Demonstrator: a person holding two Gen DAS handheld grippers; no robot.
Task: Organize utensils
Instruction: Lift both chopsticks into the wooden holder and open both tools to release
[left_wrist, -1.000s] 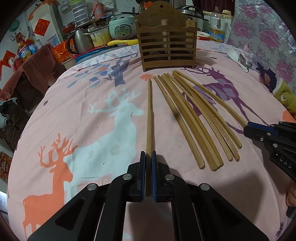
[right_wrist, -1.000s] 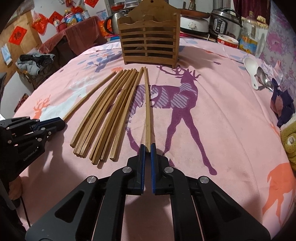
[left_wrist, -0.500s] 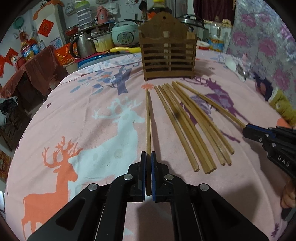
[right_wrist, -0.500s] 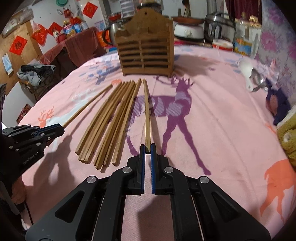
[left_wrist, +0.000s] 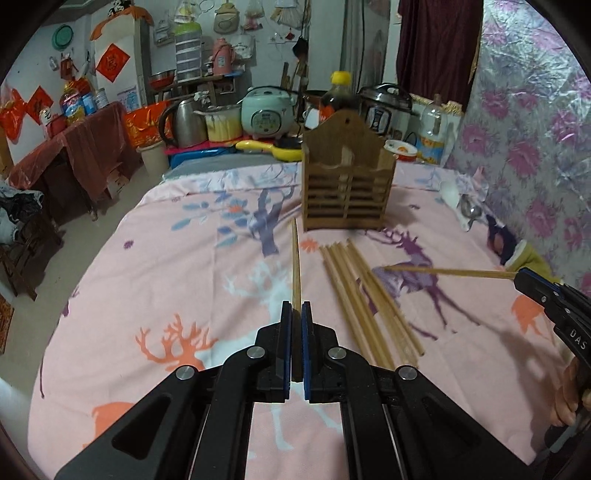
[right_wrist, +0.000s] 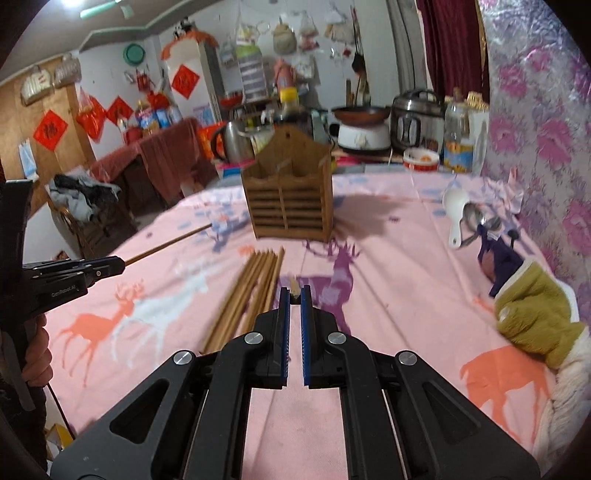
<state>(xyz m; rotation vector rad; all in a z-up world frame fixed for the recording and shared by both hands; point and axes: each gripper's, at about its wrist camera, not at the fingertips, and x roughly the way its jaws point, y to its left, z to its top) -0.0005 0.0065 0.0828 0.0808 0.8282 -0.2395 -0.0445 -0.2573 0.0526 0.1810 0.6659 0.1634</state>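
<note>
Wooden chopsticks, one pinched in the left tool (left_wrist: 295, 314) and one in the right tool (right_wrist: 294, 295), have just lifted off the table (left_wrist: 166, 280), ready for the slatted holder (left_wrist: 347, 184) straight ahead.

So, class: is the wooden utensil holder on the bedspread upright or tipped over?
Upright. The wooden holder stands on its base on the pink cloth, compartments opening upward, its peaked back panel pointing up.

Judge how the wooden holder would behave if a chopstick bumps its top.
The holder looks tall on a narrow base, so it may tip. Its slatted wood suggests it is light. The soft cloth beneath probably steadies it little.
</note>
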